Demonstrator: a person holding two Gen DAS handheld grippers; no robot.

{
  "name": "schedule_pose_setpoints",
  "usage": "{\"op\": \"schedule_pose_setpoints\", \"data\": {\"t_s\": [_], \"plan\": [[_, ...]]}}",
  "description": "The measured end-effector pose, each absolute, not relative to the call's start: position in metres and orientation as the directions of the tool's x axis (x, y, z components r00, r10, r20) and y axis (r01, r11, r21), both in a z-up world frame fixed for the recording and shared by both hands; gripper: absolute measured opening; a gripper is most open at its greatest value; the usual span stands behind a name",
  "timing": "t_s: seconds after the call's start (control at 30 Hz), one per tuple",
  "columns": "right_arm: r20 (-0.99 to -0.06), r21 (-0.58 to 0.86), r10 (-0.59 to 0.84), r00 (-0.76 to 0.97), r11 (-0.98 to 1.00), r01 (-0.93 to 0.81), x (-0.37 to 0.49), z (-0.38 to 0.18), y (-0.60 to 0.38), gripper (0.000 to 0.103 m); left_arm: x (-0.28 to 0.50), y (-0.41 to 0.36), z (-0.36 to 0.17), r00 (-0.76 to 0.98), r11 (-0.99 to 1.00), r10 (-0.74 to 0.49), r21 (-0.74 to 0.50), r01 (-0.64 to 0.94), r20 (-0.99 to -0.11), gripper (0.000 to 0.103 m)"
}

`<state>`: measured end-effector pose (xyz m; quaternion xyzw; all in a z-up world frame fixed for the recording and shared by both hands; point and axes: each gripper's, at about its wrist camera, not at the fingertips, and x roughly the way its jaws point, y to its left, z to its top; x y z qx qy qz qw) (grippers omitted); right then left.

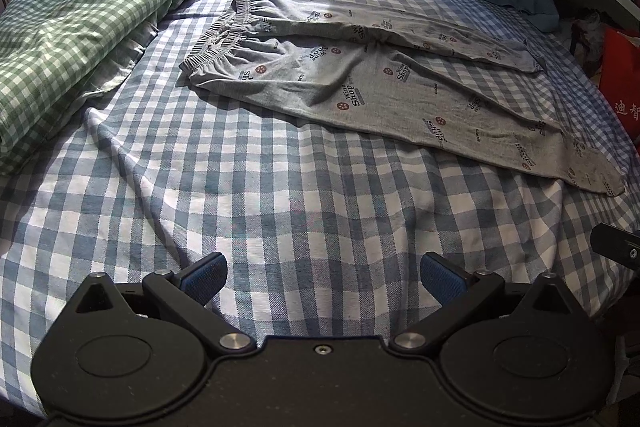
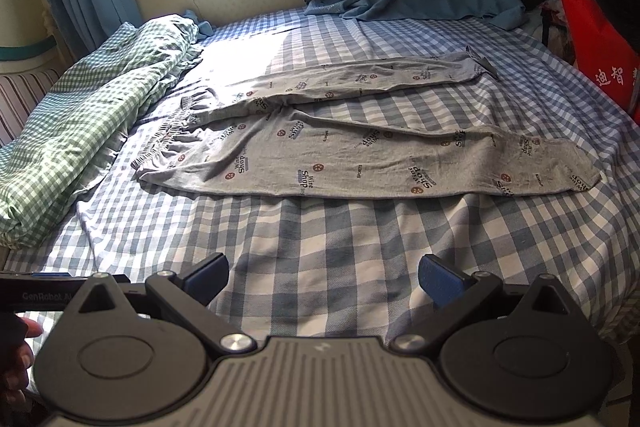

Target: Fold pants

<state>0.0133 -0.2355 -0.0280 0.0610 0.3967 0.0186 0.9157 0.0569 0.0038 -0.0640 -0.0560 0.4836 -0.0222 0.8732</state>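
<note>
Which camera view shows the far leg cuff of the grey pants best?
The right wrist view: there the far leg cuff of the grey pants lies in full view, its edge turned up. The left wrist view shows that cuff smaller, near the right side, and more compressed by the fisheye lens.

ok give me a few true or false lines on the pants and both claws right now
1. The pants lie spread on the bed. True.
2. The left claw is shut on the waistband. False: it is open, holding nothing, short of the pants.
3. The right claw is open. True.
4. The pants are folded in half. False: both legs lie full length, apart at the cuffs.
5. A green checked quilt lies by the waistband end. True.
</note>
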Motion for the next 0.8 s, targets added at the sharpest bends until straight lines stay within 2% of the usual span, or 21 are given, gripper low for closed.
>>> {"op": "schedule_pose_setpoints", "data": {"t_s": [0.27,0.47,0.67,0.8], "plan": [[-0.772,0.17,0.139,0.62,0.985,-0.009,0.092,-0.051,-0.256,0.103,0.124,-0.004,-0.078,0.471,0.992,-0.017,-0.072,-0.099,-0.882,0.102],[-0.784,0.217,0.221,0.58,0.973,-0.077,0.189,-0.062,-0.278,0.103,0.22,0.001,-0.068,0.514,0.985,0.033,-0.058,-0.161,-0.857,0.102],[-0.768,0.163,0.285,0.574,0.953,-0.256,0.299,-0.06,-0.291,0.103,0.324,0.013,-0.047,0.592,0.994,0.056,-0.013,-0.112,-0.804,0.102],[-0.756,0.138,0.352,0.552,0.91,-0.391,0.382,-0.055,-0.298,0.103,0.402,0.029,-0.032,0.639,0.999,0.049,0.052,-0.014,-0.768,0.102]]}}
